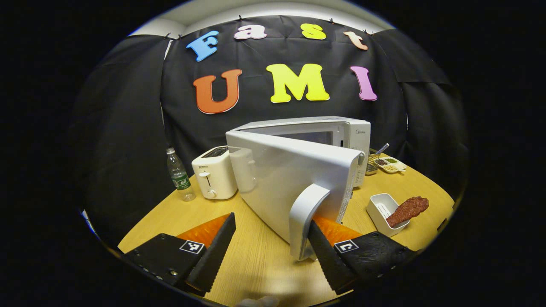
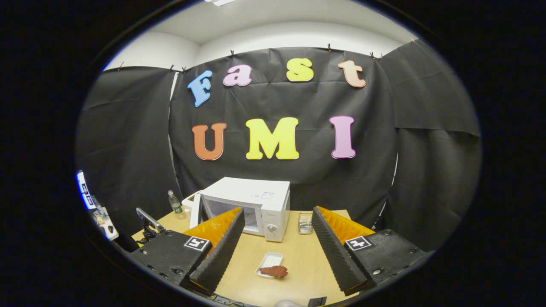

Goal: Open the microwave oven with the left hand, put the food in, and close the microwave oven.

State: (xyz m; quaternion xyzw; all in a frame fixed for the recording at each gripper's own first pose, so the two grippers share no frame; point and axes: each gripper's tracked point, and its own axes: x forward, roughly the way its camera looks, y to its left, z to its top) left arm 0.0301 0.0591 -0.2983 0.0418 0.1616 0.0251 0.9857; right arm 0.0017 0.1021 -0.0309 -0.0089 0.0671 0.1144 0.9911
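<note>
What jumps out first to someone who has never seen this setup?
The white microwave mid-table, its door swung partly open toward the left gripper, whose open fingers sit at the door handle. To its right, a reddish piece of food lies across a small white tray.

From my left gripper (image 1: 271,251), the swung-out microwave door (image 1: 294,187) stands across the way in, its handle (image 1: 305,221) just beside one finger. Bare table (image 1: 251,264) lies open between my fingers. Toaster (image 1: 214,172) and bottle (image 1: 180,175) crowd the door's hinge side; tray (image 1: 381,207) sits well apart.
</note>
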